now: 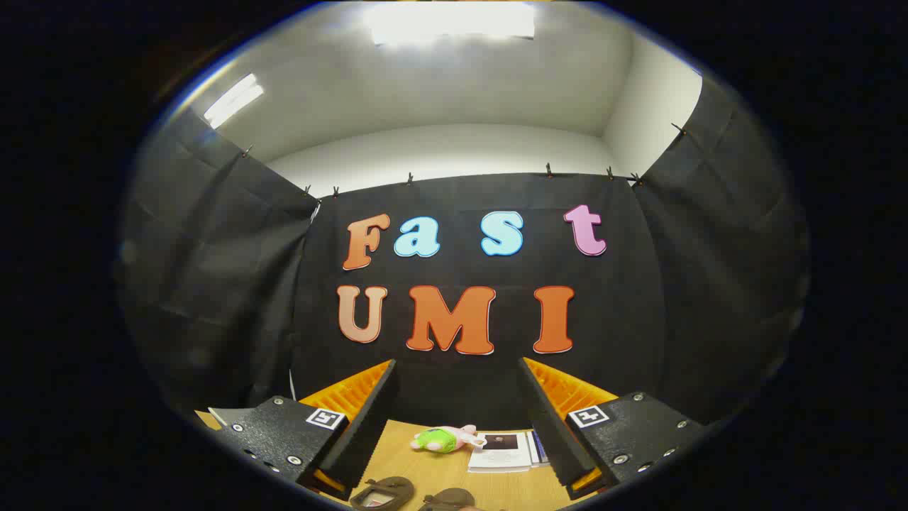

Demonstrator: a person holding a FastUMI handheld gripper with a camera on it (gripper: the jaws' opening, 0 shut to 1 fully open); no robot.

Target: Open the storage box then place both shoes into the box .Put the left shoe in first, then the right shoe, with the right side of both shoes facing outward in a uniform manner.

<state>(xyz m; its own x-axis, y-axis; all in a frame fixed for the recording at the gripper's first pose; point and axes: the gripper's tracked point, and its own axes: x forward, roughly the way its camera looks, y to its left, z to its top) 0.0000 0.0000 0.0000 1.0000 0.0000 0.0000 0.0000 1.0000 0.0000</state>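
Gripper view: gripper [457, 419] held high and level, fingers spread wide, nothing between them. Beyond the fingers, on the wooden table [397, 451], lie a small green-and-pink plush toy [443, 438] and some printed papers [505, 450]. Low down between the fingers, two dark shoes [411, 494] sit side by side, cut off, so left versus right can't be told. Judgement: task at its start; storage box not yet opened, both shoes unplaced.

Two shoes [415, 495] on the table [454, 461] between the spread-apart gripper [457, 369] fingers, toy [443, 438] and booklet [502, 451] beyond.
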